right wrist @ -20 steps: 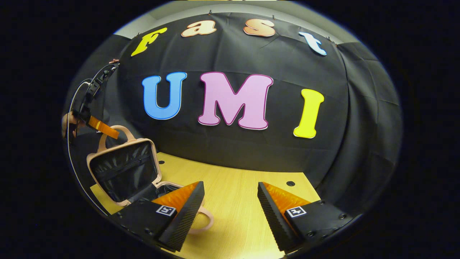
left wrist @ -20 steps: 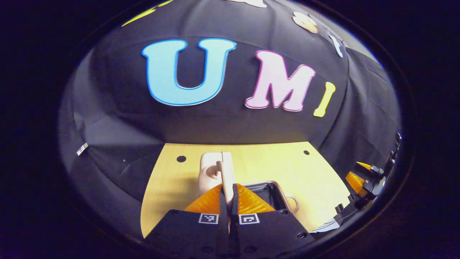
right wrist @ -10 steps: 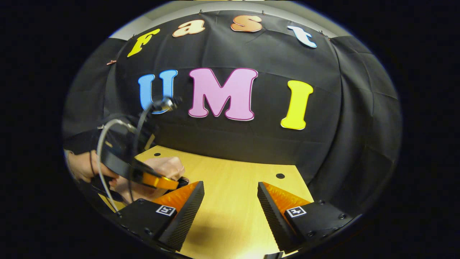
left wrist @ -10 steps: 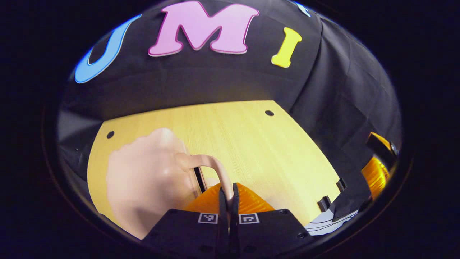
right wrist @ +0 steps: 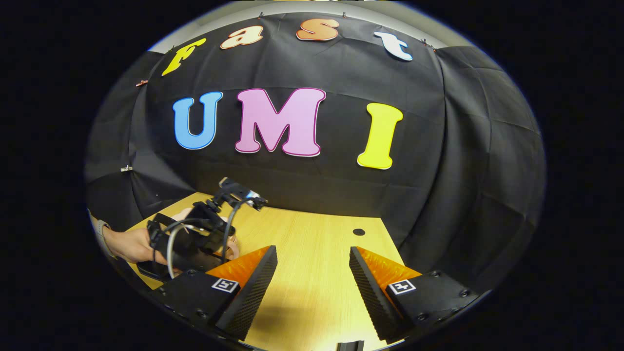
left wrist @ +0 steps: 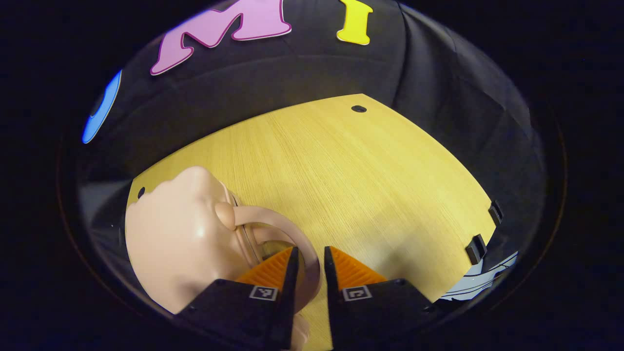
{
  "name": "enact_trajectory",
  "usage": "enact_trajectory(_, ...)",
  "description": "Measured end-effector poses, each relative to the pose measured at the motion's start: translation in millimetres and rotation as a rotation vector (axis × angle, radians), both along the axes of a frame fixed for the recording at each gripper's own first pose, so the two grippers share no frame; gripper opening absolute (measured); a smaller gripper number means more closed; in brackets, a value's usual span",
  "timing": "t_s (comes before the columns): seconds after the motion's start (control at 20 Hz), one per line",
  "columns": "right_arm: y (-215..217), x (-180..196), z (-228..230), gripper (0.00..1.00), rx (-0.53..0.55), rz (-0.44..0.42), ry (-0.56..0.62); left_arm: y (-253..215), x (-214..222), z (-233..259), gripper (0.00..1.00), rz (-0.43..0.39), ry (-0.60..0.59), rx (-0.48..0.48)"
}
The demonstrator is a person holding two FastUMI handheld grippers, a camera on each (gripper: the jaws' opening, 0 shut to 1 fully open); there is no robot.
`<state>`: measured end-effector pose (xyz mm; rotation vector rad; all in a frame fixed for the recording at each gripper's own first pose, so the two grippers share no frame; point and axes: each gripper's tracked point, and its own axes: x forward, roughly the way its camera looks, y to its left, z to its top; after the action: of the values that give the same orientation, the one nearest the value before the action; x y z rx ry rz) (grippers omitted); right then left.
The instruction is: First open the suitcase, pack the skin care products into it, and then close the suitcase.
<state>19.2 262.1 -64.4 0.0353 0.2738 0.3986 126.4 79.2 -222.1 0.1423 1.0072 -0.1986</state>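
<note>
Beside the suitcase (left wrist: 175, 234), which lies shut on the tabletop (left wrist: 360, 185) with its shell flat, the left claw (left wrist: 308, 265) has its two fingers slightly parted around the handle (left wrist: 292, 239), the loop passing through the gap without a clear pinch. That slack hold suggests the lid is down and the handle is being let go. Well off from the suitcase, the right claw (right wrist: 312, 273) hovers spread wide and empty, seemingly just keeping clear.

Suitcase (left wrist: 180, 239) cut off at lower edge; handle (left wrist: 287, 239) partly behind hand-held gripper fingers (left wrist: 287, 273).
</note>
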Motion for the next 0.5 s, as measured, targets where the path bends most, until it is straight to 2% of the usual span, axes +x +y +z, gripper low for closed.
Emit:
enact_trajectory(0.1, 1.6, 7.7, 4.5, 0.95, 0.000, 0.006, -0.013, 4.5, 11.7, 38.7, 0.77, 0.047, -0.111, 0.020)
enact_trajectory(0.15, 2.9, 11.9, 11.7, 0.95, 0.005, 0.007, -0.019, 17.0, 15.1, 73.2, 1.00, 0.079, -0.206, 0.037)
enact_trajectory(0.25, 2.5, 16.3, 38.5, 0.95, 0.032, 0.004, -0.056, 32.3, 27.1, 153.6, 0.98, 0.137, -0.413, 0.081)
enact_trajectory(0.35, 5.5, 30.2, 82.3, 0.95, 0.049, 0.008, -0.147, 34.7, 29.6, 246.4, 0.98, 0.167, -0.638, 0.088)
enact_trajectory(0.5, 15.7, 43.0, 150.5, 0.95, 0.090, 0.025, -0.295, 34.9, 12.0, 309.1, 0.97, 0.227, -0.746, 0.039)
